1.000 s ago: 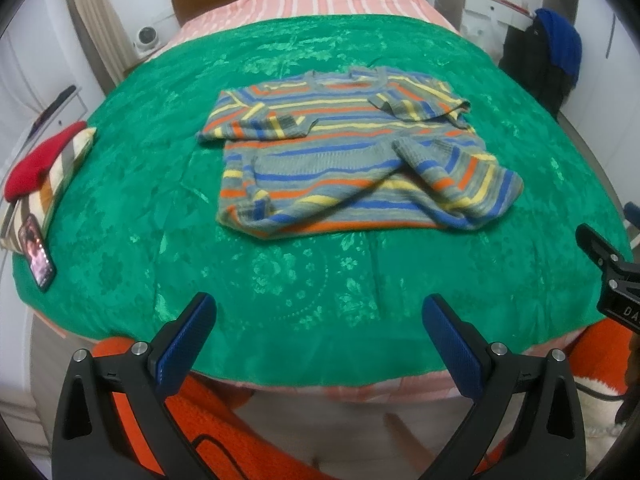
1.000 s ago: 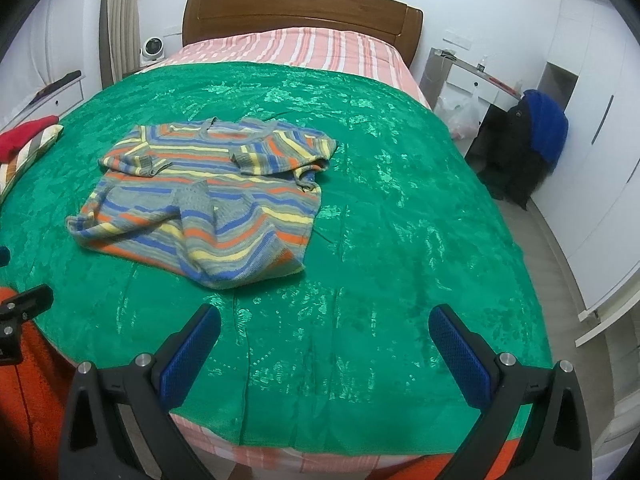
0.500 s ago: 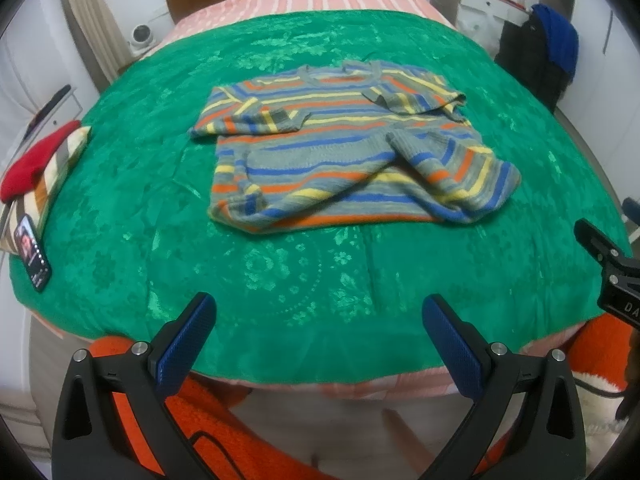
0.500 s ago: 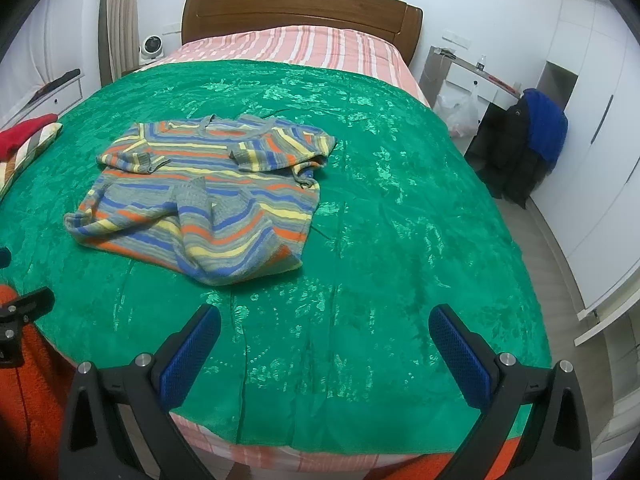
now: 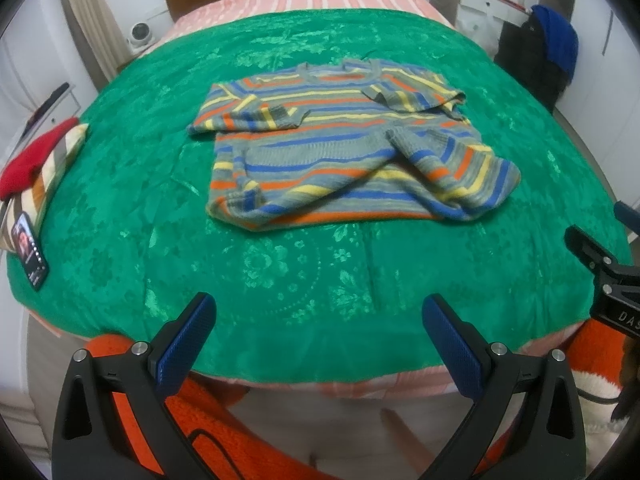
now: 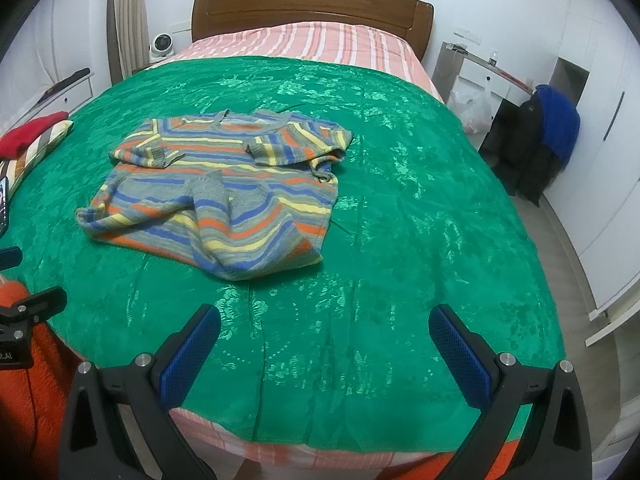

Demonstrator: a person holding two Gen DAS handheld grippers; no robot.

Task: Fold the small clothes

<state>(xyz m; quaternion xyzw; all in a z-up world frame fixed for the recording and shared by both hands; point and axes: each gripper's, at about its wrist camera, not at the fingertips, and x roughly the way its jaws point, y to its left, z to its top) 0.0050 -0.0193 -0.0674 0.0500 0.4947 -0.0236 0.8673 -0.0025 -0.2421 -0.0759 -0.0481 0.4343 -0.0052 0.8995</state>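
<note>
A small striped sweater (image 5: 344, 148) in grey, blue, orange and yellow lies on the green bedspread (image 5: 280, 272), sleeves folded in over its body. In the right wrist view the striped sweater (image 6: 224, 188) sits left of centre on the bedspread (image 6: 400, 220). My left gripper (image 5: 318, 320) is open at the bed's near edge, well short of the sweater, nothing between its blue pads. My right gripper (image 6: 324, 328) is open too, over the near right part of the bed, holding nothing. Part of the right gripper's body (image 5: 604, 276) shows at the left view's right edge.
A red and striped folded pile (image 5: 36, 160) with a phone (image 5: 30, 250) lies at the bed's left edge. The headboard (image 6: 312, 4) is at the far end. Dark and blue clothing (image 6: 548, 136) hangs right of the bed by a white desk (image 6: 480, 76). Orange clothing (image 5: 200, 420) is below the grippers.
Both views have shifted slightly closer to the bed and the sweater sits a little lower in frame. The sweater has not moved, and both grippers stay open.
</note>
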